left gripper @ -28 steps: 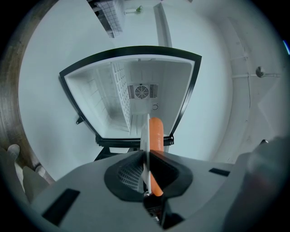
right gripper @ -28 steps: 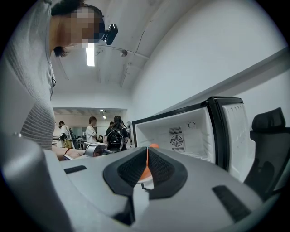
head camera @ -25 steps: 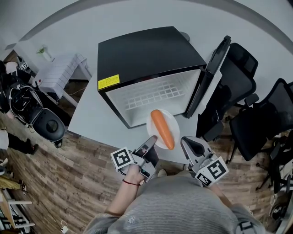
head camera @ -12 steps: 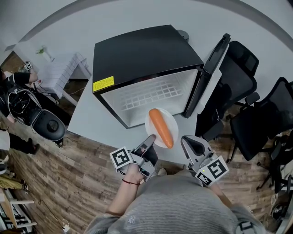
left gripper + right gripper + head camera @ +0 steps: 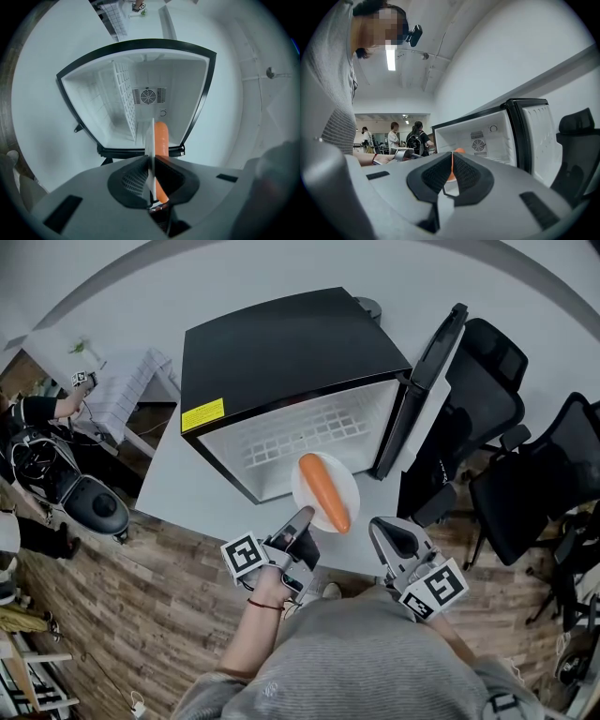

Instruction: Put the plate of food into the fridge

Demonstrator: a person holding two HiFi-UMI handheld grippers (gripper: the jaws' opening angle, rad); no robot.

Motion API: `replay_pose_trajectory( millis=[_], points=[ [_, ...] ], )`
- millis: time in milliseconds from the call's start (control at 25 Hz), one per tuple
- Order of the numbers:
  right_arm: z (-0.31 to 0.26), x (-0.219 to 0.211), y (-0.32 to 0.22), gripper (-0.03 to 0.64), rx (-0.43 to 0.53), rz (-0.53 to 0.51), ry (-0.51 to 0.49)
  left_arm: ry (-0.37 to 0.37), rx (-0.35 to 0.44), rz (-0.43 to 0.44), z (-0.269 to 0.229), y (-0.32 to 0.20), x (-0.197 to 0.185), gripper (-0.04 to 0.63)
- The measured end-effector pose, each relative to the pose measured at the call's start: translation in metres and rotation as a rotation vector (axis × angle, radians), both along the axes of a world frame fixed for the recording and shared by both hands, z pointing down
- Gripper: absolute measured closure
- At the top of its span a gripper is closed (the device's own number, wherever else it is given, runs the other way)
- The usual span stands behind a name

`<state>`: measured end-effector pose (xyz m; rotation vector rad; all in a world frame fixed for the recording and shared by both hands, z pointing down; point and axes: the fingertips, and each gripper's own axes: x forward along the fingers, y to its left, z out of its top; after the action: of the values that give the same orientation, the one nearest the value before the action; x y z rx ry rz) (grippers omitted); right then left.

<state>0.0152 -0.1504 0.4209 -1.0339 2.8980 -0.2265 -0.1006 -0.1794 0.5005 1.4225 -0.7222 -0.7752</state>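
The left gripper (image 5: 302,517), clamped on the plate (image 5: 345,486) rim, has nudged the carrot (image 5: 323,491) toward the open fridge (image 5: 281,343) mouth (right gripper (image 5: 392,538) closed, empty), so insertion looks imminent.

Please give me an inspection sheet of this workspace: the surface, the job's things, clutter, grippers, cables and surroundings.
Surface: grey table; the fridge stands on it.
Job's things: white plate carrying a carrot, in front of the open fridge; its door is swung to the right.
Clutter: nothing seen on the table.
Grippers: left gripper shut on the plate's rim; right gripper shut, nothing in it.
Cables: loose loops on the floor at far left.
Surroundings: black office chairs, wooden floor, people in the background.
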Motion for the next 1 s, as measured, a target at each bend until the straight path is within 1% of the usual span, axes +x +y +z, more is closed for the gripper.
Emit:
replay_pose_trajectory(
  millis=[200,520,680,800,920,1000],
  points=[
    [0.0,0.001,-0.001,0.601,0.001,0.001,0.005,-0.018,0.008,-0.003,0.003,-0.016,-0.004,0.552],
    [0.003,0.005,-0.001,0.601,-0.001,0.012,0.017,-0.026,0.003,-0.013,0.016,-0.042,-0.012,0.551],
    [0.003,0.005,0.001,0.601,-0.002,0.012,0.018,-0.065,-0.026,-0.003,0.032,-0.048,-0.017,0.549],
    [0.005,0.005,0.004,0.602,-0.004,0.008,0.021,-0.037,-0.027,-0.017,0.031,-0.054,-0.015,0.549],
    [0.009,0.005,0.006,0.603,-0.01,0.001,0.027,-0.061,-0.037,-0.02,0.043,-0.058,-0.019,0.549],
    [0.011,0.005,0.008,0.601,-0.013,-0.003,0.031,-0.047,-0.032,-0.026,0.041,-0.061,-0.018,0.549]
  ],
)
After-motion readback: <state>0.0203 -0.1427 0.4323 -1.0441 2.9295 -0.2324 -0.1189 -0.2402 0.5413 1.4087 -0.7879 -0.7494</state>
